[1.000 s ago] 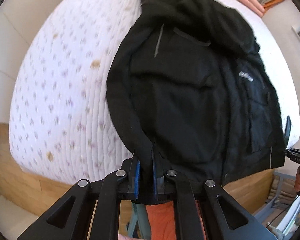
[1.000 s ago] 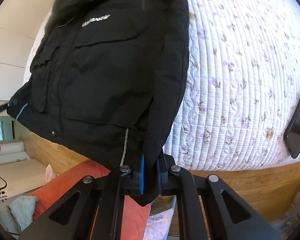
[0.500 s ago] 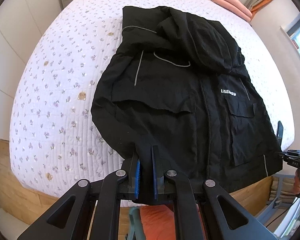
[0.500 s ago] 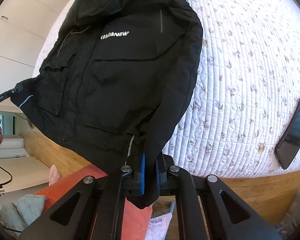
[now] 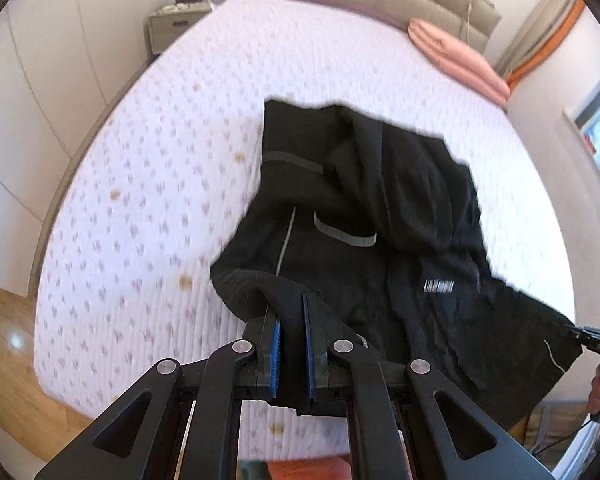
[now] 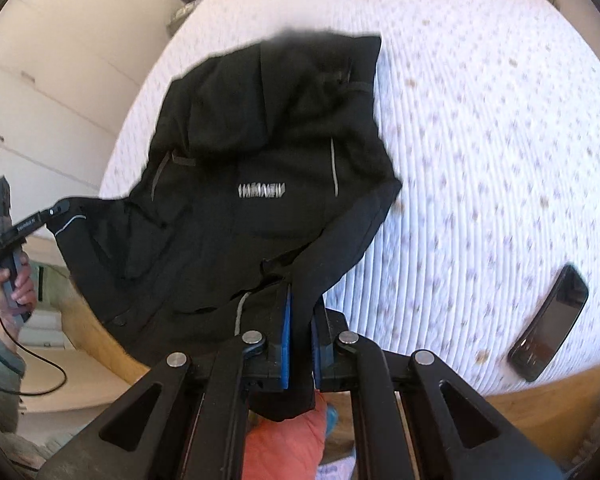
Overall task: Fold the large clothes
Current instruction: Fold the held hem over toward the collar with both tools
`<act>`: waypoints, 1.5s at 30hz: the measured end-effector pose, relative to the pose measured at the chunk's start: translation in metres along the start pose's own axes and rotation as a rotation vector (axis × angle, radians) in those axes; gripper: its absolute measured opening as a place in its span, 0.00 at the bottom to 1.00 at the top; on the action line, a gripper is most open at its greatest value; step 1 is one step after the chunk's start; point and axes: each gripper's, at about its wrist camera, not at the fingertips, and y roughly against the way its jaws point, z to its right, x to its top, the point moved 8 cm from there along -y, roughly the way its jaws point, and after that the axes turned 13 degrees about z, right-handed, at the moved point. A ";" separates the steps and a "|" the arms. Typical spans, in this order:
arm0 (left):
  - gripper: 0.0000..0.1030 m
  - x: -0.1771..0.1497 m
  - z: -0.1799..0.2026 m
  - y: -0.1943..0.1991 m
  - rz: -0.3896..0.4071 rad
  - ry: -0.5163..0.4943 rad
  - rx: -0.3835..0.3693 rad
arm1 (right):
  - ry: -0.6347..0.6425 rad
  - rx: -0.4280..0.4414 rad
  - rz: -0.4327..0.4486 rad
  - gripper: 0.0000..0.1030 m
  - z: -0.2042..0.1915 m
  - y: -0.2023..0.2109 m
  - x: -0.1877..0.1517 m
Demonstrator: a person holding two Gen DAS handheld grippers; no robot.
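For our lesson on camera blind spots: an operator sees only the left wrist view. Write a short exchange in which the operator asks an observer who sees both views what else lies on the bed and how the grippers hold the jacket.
Operator: I see only the black hooded jacket on the white flower-print quilted bed. Anything else there?
Observer: Yes, a black smartphone lies near the bed's edge, apart from the jacket.
Operator: Is the right gripper clamped?
Observer: Yes, the right gripper is shut on the jacket's edge.
Operator: And mine, from outside?
Observer: The left gripper pinches another corner; a hand grips its handle.
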 end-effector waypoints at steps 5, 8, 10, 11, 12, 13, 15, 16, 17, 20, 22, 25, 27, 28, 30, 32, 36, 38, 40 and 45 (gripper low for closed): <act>0.10 0.058 -0.012 -0.010 0.060 0.037 -0.007 | -0.051 -0.005 0.069 0.11 0.008 0.010 0.060; 0.10 0.097 -0.021 -0.029 0.083 0.083 -0.039 | -0.080 -0.019 0.109 0.11 0.019 0.009 0.103; 0.10 0.120 -0.026 -0.044 0.087 0.115 -0.061 | -0.089 -0.053 0.125 0.11 0.026 -0.001 0.135; 0.10 0.133 -0.029 -0.054 0.091 0.132 -0.075 | -0.083 -0.072 0.131 0.11 0.029 -0.006 0.148; 0.10 0.149 -0.031 -0.066 0.096 0.143 -0.088 | -0.077 -0.090 0.139 0.11 0.030 -0.013 0.162; 0.10 0.163 -0.033 -0.075 0.100 0.144 -0.094 | -0.075 -0.100 0.146 0.11 0.032 -0.020 0.173; 0.10 0.190 -0.031 -0.104 0.110 0.137 -0.112 | -0.083 -0.124 0.160 0.11 0.036 -0.035 0.199; 0.10 0.199 -0.030 -0.116 0.109 0.134 -0.116 | -0.088 -0.146 0.167 0.11 0.039 -0.048 0.215; 0.10 0.210 -0.029 -0.135 0.104 0.136 -0.120 | -0.096 -0.164 0.169 0.11 0.043 -0.061 0.227; 0.12 0.225 -0.031 -0.196 0.063 0.173 -0.131 | -0.137 -0.228 0.155 0.12 0.061 -0.103 0.254; 0.13 0.224 -0.035 -0.239 0.029 0.204 -0.120 | -0.154 -0.254 0.134 0.13 0.070 -0.138 0.261; 0.13 0.206 -0.039 -0.289 -0.028 0.204 -0.092 | -0.157 -0.300 0.093 0.14 0.084 -0.182 0.265; 0.13 0.190 -0.043 -0.315 -0.071 0.209 -0.104 | -0.179 -0.321 0.064 0.14 0.092 -0.210 0.260; 0.13 0.185 -0.045 -0.322 -0.083 0.218 -0.117 | -0.194 -0.319 0.054 0.14 0.095 -0.219 0.254; 0.14 0.176 -0.049 -0.333 -0.100 0.239 -0.161 | -0.210 -0.322 0.044 0.14 0.100 -0.229 0.245; 0.15 0.175 -0.051 -0.333 -0.106 0.260 -0.201 | -0.213 -0.321 0.052 0.15 0.102 -0.231 0.245; 0.17 0.196 -0.055 -0.306 -0.069 0.245 -0.251 | -0.278 -0.297 0.077 0.15 0.110 -0.223 0.246; 0.19 0.208 -0.048 -0.286 -0.051 0.174 -0.267 | -0.324 -0.306 0.101 0.16 0.113 -0.212 0.251; 0.22 0.213 -0.041 -0.268 -0.055 0.106 -0.293 | -0.354 -0.325 0.124 0.22 0.116 -0.200 0.256; 0.57 0.222 -0.064 -0.220 -0.030 -0.078 -0.220 | -0.330 -0.433 0.213 0.46 0.125 -0.156 0.270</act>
